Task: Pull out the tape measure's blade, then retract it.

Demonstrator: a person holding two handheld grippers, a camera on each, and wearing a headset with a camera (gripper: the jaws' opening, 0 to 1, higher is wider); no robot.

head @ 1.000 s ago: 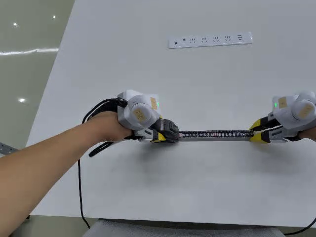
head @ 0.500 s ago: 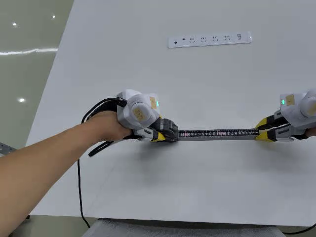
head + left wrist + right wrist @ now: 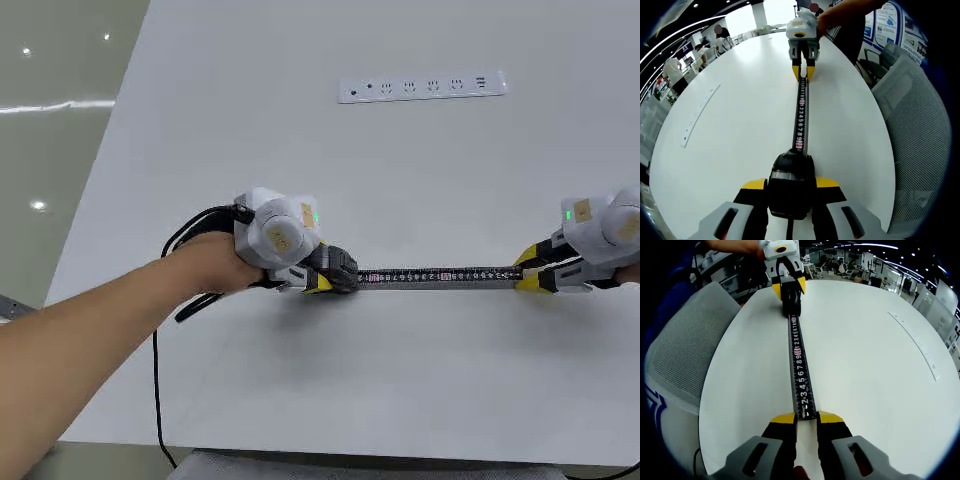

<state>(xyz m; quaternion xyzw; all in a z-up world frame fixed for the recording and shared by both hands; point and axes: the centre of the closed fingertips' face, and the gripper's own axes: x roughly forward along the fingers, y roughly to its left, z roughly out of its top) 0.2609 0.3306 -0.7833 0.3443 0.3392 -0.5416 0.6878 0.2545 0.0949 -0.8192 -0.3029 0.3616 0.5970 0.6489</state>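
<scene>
The tape measure's black case (image 3: 338, 269) lies on the white table (image 3: 300, 150), and my left gripper (image 3: 318, 280) is shut on it. Its blade (image 3: 440, 273) stretches right, flat above the table, to my right gripper (image 3: 530, 272), which is shut on the blade's tip. In the left gripper view the case (image 3: 792, 184) sits between the yellow-tipped jaws, and the blade (image 3: 801, 112) runs away to the right gripper (image 3: 803, 74). From the right gripper view, the blade (image 3: 799, 367) leads from my right gripper (image 3: 805, 417) to the case (image 3: 791, 302) in the left gripper (image 3: 787, 288).
A white power strip (image 3: 422, 87) lies at the table's far side. A black cable (image 3: 158, 345) hangs off the near edge by the person's forearm. A grey mesh chair (image 3: 920, 130) stands at the near edge. The table's left edge drops to shiny floor (image 3: 50, 120).
The right gripper has moved right with the blade's tip, so slightly more blade is out than one second ago. The left gripper and case have stayed put.
</scene>
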